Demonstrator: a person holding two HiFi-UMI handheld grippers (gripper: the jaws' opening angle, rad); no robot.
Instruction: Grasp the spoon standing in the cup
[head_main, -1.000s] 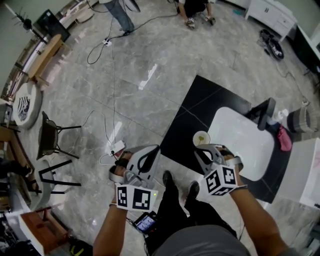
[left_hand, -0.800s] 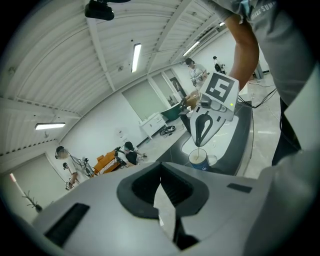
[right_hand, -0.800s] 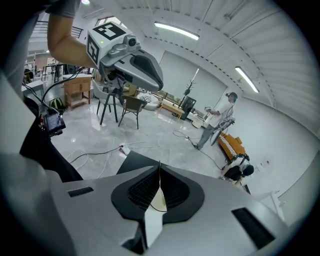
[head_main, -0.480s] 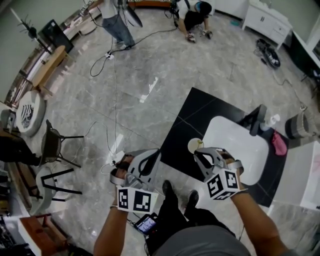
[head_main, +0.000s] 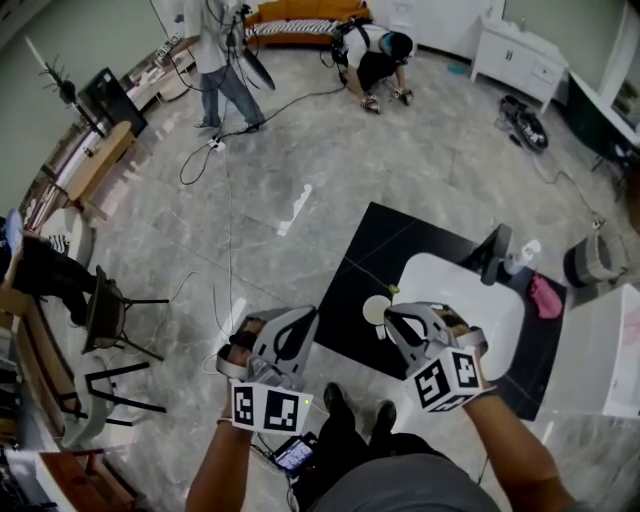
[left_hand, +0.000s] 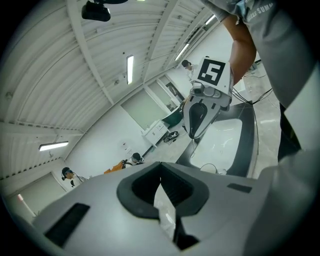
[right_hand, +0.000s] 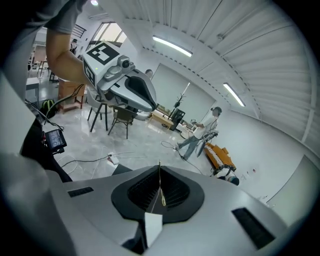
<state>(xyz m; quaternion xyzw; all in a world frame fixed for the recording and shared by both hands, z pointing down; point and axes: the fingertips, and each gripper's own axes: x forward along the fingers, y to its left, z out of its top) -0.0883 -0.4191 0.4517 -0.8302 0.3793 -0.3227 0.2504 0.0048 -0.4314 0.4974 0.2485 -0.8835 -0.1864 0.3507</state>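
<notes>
The spoon (head_main: 392, 292) stands in a white cup (head_main: 376, 310), which shows against the black floor patch (head_main: 350, 280) just beside the left corner of the white counter (head_main: 470, 290). In the head view the tip of the right gripper (head_main: 387, 320) hangs beside the cup, its fingers pressed together and empty. The left gripper (head_main: 312, 316) is well apart from the cup, its fingers drawn in to a sliver and holding nothing.

pale round cup (head_main: 374, 311) stands upright on a black mat (head_main: 345, 300), lower centre of frame; yellowish spoon (head_main: 393, 291) tip shows at its upper-right rim.
</notes>
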